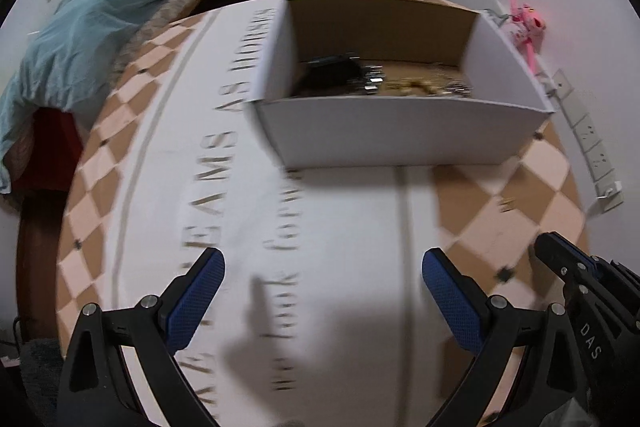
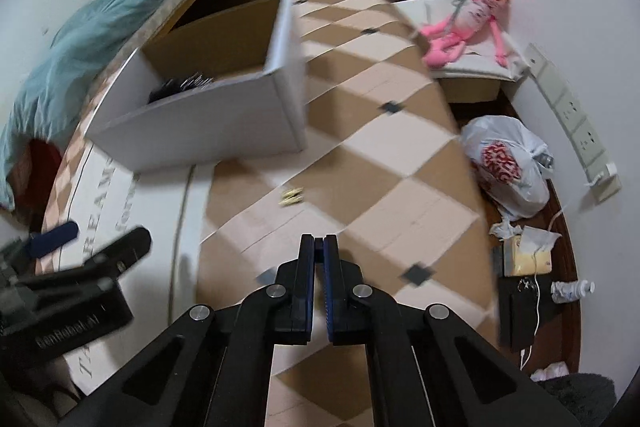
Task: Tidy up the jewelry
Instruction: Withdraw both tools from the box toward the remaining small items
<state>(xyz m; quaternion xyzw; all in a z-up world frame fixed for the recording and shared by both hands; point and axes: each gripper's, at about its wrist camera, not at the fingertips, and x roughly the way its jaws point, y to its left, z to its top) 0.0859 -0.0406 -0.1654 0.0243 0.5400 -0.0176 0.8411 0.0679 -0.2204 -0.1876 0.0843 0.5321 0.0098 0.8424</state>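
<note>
**Tongs hovering over counter, jewelry sitting in box**

Left wrist view: left tongs (image 1: 322, 269) are standing wide apart w/ nothing between the blue pads (image 1: 198, 301); they're hanging above the printed white part of the counter (image 1: 352, 227), casting a shadow on it. The white cardboard box (image 1: 400, 131) is sitting further ahead, open at the top, brown inside. Jewelry (image 1: 416, 87) is lying on the box floor: gold-coloured pieces near the middle, silver bits & a dark item beside them to the left; too blurred to tell apart. Right tongs (image 1: 540, 247) are poking in at the right edge, over the checkered part. A blue blanket (image 1: 100, 19) is lying on the bed at upper left. A pink plush toy (image 1: 524, 23) is sitting behind the box, by the wall.

Right wrist view: right tongs (image 2: 319, 241) are pressed together, pads meeting, nothing gripped btw them; they're pointing down at the tan-and-cream checkered surface. A small gold piece (image 2: 292, 197) is lying loose on the checks, ahead of the tips & apart from them, near the box corner. The box is sitting at upper left, dark & silver items showing inside. Left tongs are showing at the left edge, blurred. A white plastic bag (image 2: 504, 163) is sitting on the floor at right, a tissue pack (image 2: 524, 255) just below it.
</note>
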